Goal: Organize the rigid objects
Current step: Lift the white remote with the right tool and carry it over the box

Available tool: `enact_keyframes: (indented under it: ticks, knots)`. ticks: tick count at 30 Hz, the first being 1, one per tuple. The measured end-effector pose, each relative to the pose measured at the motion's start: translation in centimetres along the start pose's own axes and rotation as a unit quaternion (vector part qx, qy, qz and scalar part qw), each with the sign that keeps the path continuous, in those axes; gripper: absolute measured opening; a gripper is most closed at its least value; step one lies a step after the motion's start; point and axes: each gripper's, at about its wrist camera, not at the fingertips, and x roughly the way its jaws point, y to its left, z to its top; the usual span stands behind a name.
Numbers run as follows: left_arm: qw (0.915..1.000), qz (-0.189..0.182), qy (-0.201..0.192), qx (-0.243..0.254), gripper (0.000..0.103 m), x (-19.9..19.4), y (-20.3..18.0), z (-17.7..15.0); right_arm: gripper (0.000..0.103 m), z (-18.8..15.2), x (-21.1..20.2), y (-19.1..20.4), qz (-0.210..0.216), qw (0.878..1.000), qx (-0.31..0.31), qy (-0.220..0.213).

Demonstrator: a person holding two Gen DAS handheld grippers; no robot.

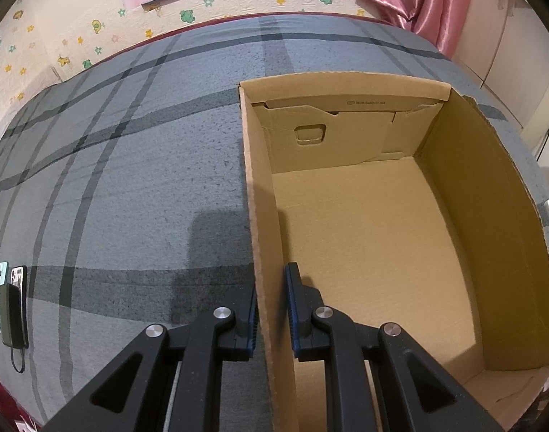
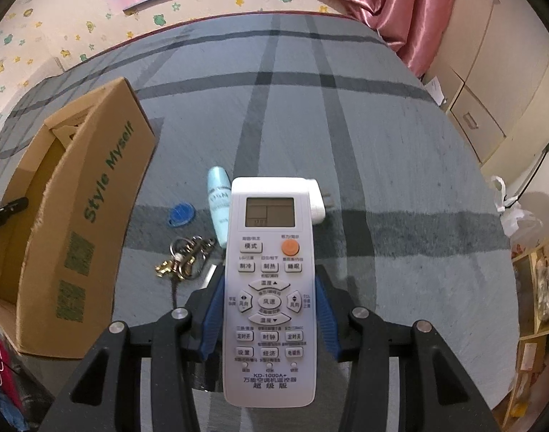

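Note:
An open, empty cardboard box (image 1: 483,187) stands on a grey plaid bedcover (image 1: 130,165). My left gripper (image 1: 270,288) is shut on the box's left wall near its front corner, one finger outside and one inside. In the right wrist view my right gripper (image 2: 269,288) is shut on a white air-conditioner remote (image 2: 269,216), held lengthwise above the cover, with its screen pointing away from me. The same box (image 2: 94,198), printed "Style Myself", sits to the left of the remote.
Under and behind the remote lie a light-blue bottle (image 2: 218,208), a blue tag (image 2: 180,215), a bunch of keys (image 2: 186,259) and a white plug adapter (image 2: 317,198). Phones and a dark power bank (image 1: 11,302) lie at the bed's left edge. Cupboards (image 2: 490,90) stand on the right.

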Motion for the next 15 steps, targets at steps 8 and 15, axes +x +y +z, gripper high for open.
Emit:
enact_keyframes:
  ticks: [8,15]
  knots:
    - [1.0000,0.004,0.001,0.002,0.015,0.0,-0.2,0.1,0.049,2.0,-1.3,2.6,0.005,1.000,-0.015,-0.017]
    - [1.0000,0.008,0.002,0.006,0.015,0.0,-0.3,0.2,0.049,4.3,-2.4,5.6,0.019,0.999,-0.031,-0.030]
